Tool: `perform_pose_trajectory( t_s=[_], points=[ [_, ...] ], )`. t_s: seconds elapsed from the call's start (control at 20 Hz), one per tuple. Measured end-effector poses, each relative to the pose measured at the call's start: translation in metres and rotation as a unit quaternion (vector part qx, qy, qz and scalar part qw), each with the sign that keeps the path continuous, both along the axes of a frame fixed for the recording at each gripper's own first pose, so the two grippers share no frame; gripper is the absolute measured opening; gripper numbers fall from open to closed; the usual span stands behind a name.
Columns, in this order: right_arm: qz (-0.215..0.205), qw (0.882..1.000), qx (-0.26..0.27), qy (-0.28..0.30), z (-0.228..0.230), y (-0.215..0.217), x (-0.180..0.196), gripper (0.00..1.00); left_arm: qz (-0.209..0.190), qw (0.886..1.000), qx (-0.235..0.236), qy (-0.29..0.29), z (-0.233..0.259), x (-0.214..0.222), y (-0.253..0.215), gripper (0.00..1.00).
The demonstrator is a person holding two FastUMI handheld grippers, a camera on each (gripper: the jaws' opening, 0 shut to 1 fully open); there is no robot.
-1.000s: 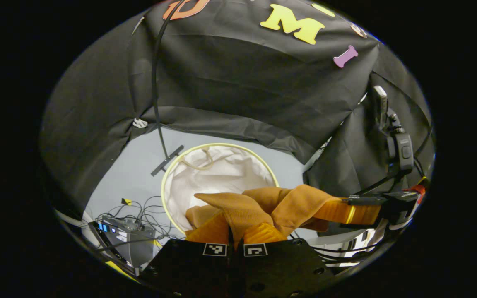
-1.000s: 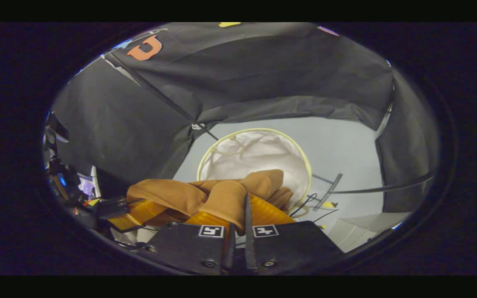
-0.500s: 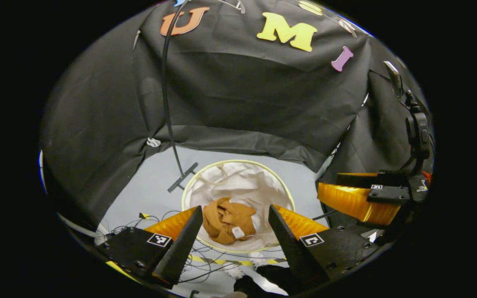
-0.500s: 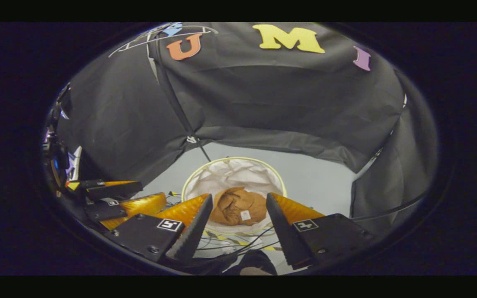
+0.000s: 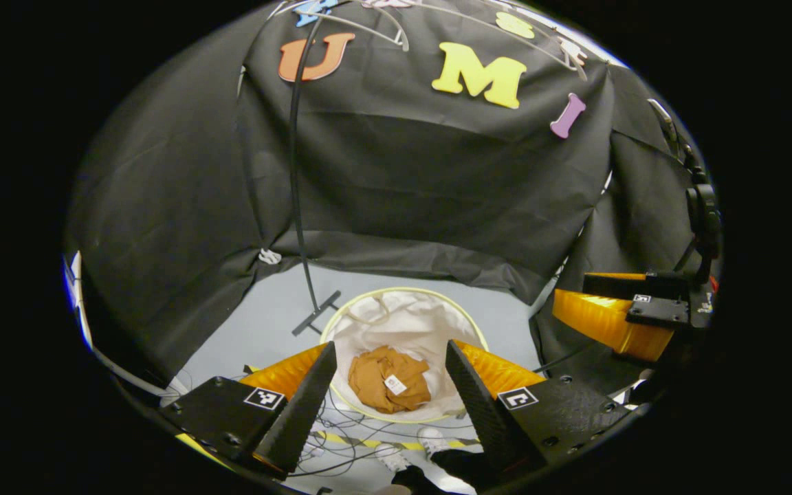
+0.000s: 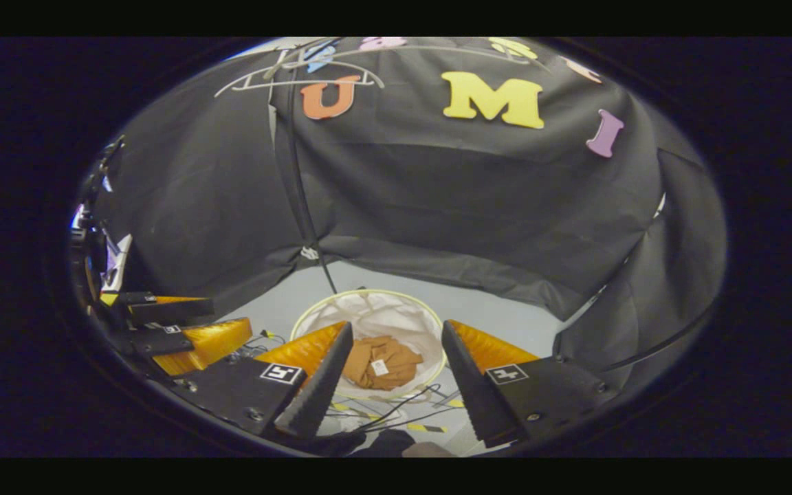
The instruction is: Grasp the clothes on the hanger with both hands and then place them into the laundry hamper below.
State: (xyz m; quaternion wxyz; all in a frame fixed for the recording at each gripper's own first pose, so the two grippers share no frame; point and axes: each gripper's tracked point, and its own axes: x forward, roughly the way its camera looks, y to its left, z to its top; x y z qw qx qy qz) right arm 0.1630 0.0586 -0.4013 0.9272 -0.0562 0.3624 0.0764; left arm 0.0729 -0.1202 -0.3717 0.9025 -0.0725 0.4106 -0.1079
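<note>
A brown garment (image 5: 389,379) (image 6: 382,361) lies crumpled in the white-lined round laundry hamper (image 5: 368,323) (image 6: 396,313) on the floor below. High over it, my left gripper (image 5: 390,357) is open with nothing between its fingers. My right gripper (image 6: 396,344) is likewise open and bare above the hamper. The right gripper (image 5: 616,320) shows at the right of the left gripper view, and the left gripper (image 6: 176,330) at the left of the right gripper view. A pale bare hanger (image 6: 300,75) (image 5: 368,17) hangs near the top of the wall.
A thin black stand pole (image 5: 296,172) (image 6: 300,185) rises from a small foot on the grey floor (image 5: 272,316) beside the hamper. Loose cables and striped tape (image 5: 361,440) lie on the floor in front. Black cloth walls close in all round.
Both grippers opened and let go of the brown garment, which dropped into the hamper. Both have since risen, so the hamper looks smaller and the hanger has come into sight.
</note>
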Motion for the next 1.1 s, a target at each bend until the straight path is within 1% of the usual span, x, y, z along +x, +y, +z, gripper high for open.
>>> perform_pose_trajectory(
  t_s=[0.05, 0.1, 0.2, 0.3, 0.35, 0.4, 0.5, 0.55, 0.6, 0.65, 0.7, 0.9, 0.95, 1.05, 1.1],
  points=[
    [0.005, 1.0, 0.005, -0.012, 0.013, 0.001, -0.003, 0.86, 0.011, 1.0, 0.008, -0.015, 0.011, 0.003, 0.008, 1.0],
    [0.009, 1.0, 0.01, -0.025, 0.028, 0.001, -0.003, 0.83, 0.019, 0.999, 0.009, -0.037, 0.027, 0.008, 0.011, 0.97],
    [0.018, 0.998, 0.025, -0.056, 0.063, 0.004, -0.009, 0.83, 0.035, 0.997, 0.019, -0.073, 0.064, 0.013, 0.019, 0.97],
    [0.031, 0.994, 0.053, -0.087, 0.097, 0.01, -0.021, 0.83, 0.056, 0.992, 0.022, -0.114, 0.107, 0.012, 0.026, 0.97],
    [0.037, 0.992, 0.057, -0.102, 0.113, 0.008, -0.026, 0.86, 0.065, 0.989, 0.025, -0.132, 0.127, 0.009, 0.029, 0.97],
    [0.044, 0.99, 0.062, -0.12, 0.131, 0.005, -0.031, 0.84, 0.073, 0.986, 0.03, -0.149, 0.148, 0.005, 0.03, 0.97],
    [0.057, 0.983, 0.068, -0.158, 0.167, -0.011, -0.044, 0.86, 0.088, 0.978, 0.046, -0.183, 0.193, -0.007, 0.029, 0.97],
    [0.061, 0.979, 0.067, -0.182, 0.185, -0.017, -0.05, 0.96, 0.095, 0.974, 0.056, -0.199, 0.211, -0.016, 0.029, 0.97],
    [0.066, 0.975, 0.067, -0.203, 0.206, -0.023, -0.06, 0.98, 0.1, 0.969, 0.066, -0.217, 0.232, -0.025, 0.029, 0.94],
    [0.07, 0.97, 0.072, -0.22, 0.228, -0.027, -0.07, 1.0, 0.108, 0.964, 0.075, -0.23, 0.25, -0.037, 0.029, 0.96],
    [0.073, 0.966, 0.081, -0.234, 0.245, -0.031, -0.079, 1.0, 0.116, 0.96, 0.081, -0.24, 0.267, -0.047, 0.029, 1.0],
    [0.074, 0.95, 0.119, -0.279, 0.303, -0.048, -0.115, 1.0, 0.148, 0.944, 0.095, -0.281, 0.327, -0.087, 0.036, 1.0],
    [0.073, 0.946, 0.13, -0.287, 0.313, -0.05, -0.118, 0.95, 0.153, 0.939, 0.099, -0.293, 0.341, -0.095, 0.037, 1.0],
    [0.073, 0.94, 0.149, -0.297, 0.332, -0.054, -0.124, 0.95, 0.16, 0.929, 0.106, -0.317, 0.368, -0.109, 0.041, 1.0],
    [0.07, 0.938, 0.152, -0.303, 0.339, -0.056, -0.128, 1.0, 0.161, 0.926, 0.105, -0.325, 0.375, -0.117, 0.042, 1.0]
  ],
)
